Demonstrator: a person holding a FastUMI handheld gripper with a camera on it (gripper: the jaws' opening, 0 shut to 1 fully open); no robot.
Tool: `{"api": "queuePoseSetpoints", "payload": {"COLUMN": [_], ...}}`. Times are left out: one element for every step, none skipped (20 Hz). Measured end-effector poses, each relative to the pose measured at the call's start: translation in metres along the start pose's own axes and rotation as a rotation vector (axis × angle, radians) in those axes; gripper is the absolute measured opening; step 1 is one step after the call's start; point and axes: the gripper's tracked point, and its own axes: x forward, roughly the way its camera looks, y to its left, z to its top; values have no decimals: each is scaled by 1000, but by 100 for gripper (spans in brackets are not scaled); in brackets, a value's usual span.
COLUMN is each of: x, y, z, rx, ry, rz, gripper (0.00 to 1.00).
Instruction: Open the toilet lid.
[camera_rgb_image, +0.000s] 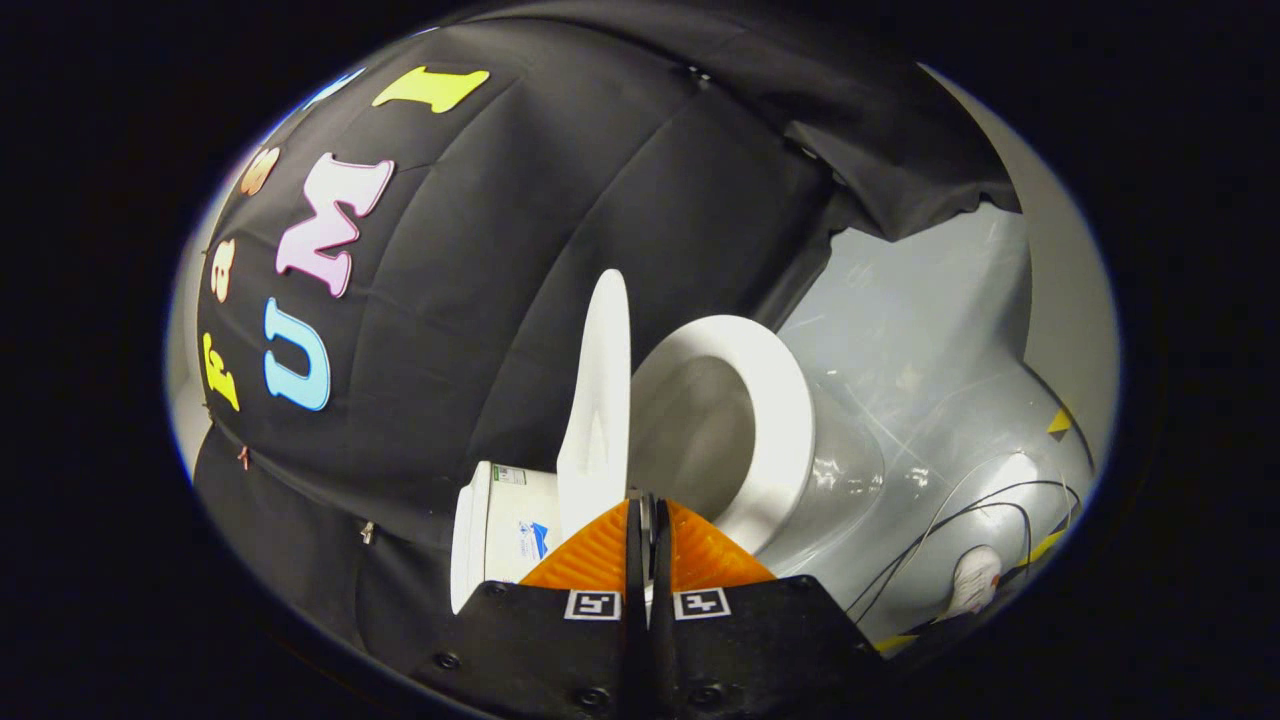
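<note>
The view is rolled on its side. The white toilet lid (597, 390) stands raised and shows edge-on, apart from the white seat ring (775, 400) and the open bowl (700, 430). The tank (500, 525) is beside the lid, against the black cloth wall. My gripper (648, 505) is shut, its orange fingers (600, 555) pressed together with nothing visible between them. The fingertips are just below the lid's near end, at the gap between lid and seat. Whether they touch the lid I cannot tell.
Glossy grey floor (930, 330) spreads past the bowl. Black cables (960, 510) run across it toward a person's white shoe (972, 580). Yellow-and-black tape marks (1058, 422) lie near the floor's edge. The black cloth wall (520, 250) stands behind the tank.
</note>
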Motion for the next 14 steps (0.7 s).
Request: {"api": "queuePoseSetpoints", "payload": {"x": [-1,-4,-5,-8,-10,-13,-15,-19,-21,-24,-25,-25,-26,-26], "y": [7,14,22,31,43,54,65,75,88,101,111,119,127,135], "z": [0,-1,-1,-1,-1,-3,-5,-7,-9,-12,-15,-18,-21,-23], "rx": [-22,-41,-56,-80,-105,-128,-152,-180,-206,-231,-262,-286,-310,-328], "ry": [-4,-3,-6,-12,-19,-19,-20,-28,-34,-41,-48,-55,-61,-69], "rz": [-4,-14,-22,-27,-25,-27,-26,-22,-17,-14,-15,-23,-30,-38], "gripper": [5,5,5,5,5,5,5,5,5,5,5,5,5,5]}}
